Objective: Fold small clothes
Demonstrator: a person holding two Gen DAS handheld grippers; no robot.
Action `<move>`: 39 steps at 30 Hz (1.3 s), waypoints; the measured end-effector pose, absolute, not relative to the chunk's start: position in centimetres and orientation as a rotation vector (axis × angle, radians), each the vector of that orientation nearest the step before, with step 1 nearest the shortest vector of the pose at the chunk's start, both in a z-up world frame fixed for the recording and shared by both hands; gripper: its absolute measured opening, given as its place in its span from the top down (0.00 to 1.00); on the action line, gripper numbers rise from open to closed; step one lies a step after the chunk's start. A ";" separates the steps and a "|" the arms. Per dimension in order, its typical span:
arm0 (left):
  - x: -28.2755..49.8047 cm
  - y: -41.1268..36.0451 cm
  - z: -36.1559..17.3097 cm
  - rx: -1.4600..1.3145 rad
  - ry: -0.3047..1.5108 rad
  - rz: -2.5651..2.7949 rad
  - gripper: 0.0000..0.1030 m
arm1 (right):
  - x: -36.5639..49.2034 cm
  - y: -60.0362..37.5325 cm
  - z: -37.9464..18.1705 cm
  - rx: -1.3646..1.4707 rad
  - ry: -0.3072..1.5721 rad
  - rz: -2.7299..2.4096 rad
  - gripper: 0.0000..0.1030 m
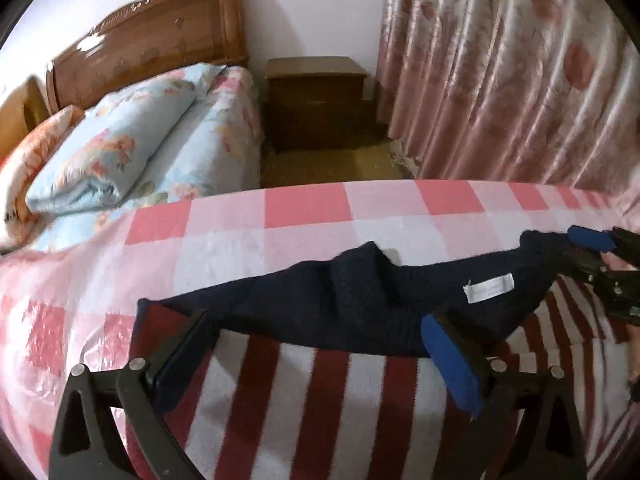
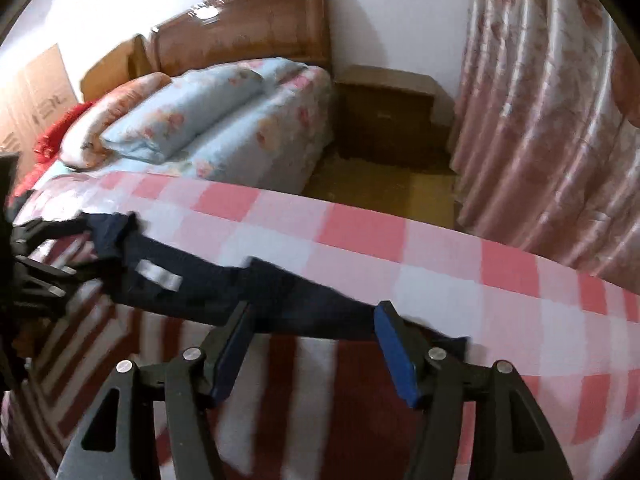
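Navy garment stretched across the bed, both grippers open at its near edge.

The garment (image 1: pixel 360 300) lies in a long band on a red-and-white striped towel (image 1: pixel 312 400), its far edge on the pink checked sheet (image 1: pixel 304 208); a white label (image 1: pixel 489 287) faces up. The left gripper (image 1: pixel 316 340) stands with jaws apart over the garment's near edge, pads not pressing. The right gripper (image 2: pixel 316 332) also has jaws apart, cloth between them, unclamped. Beyond: folded quilt (image 1: pixel 116 148), nightstand (image 1: pixel 320 100), curtain (image 1: pixel 520 80).
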State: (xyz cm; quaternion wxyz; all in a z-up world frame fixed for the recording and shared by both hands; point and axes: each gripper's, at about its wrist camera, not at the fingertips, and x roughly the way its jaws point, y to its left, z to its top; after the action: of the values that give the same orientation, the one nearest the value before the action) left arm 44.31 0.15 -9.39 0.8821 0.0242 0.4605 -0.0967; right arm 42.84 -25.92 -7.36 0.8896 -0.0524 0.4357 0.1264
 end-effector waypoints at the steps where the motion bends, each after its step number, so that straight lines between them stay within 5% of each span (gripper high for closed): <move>1: 44.2 0.6 -9.4 0.055 0.953 -0.195 0.00 | 42.9 -26.7 -7.4 -0.114 0.905 0.224 0.39; 10: 40.1 3.1 -7.3 0.018 0.881 -0.098 0.00 | 37.4 -27.3 -3.8 -0.052 0.792 0.217 0.42; 14: 37.8 1.9 -9.0 0.108 0.895 -0.138 0.00 | 35.1 -23.1 -6.5 -0.198 0.899 0.317 0.42; 18: 37.7 3.7 -8.9 0.027 0.952 -0.094 0.00 | 34.7 -24.8 -7.5 -0.137 0.904 0.263 0.31; 29: 31.8 4.0 -8.5 0.096 0.966 -0.069 0.00 | 29.3 -23.4 -7.2 -0.170 0.923 0.234 0.31; 39: 13.5 13.3 -5.5 -0.001 0.860 -0.045 0.00 | 11.1 -28.6 -3.9 -0.107 0.852 0.197 0.31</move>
State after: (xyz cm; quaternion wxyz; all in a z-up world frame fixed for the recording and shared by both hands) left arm 13.54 13.31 -5.47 0.9087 -0.0003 0.4169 -0.0216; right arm 11.10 -28.64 -3.91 0.9045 -0.0519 0.4125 0.0953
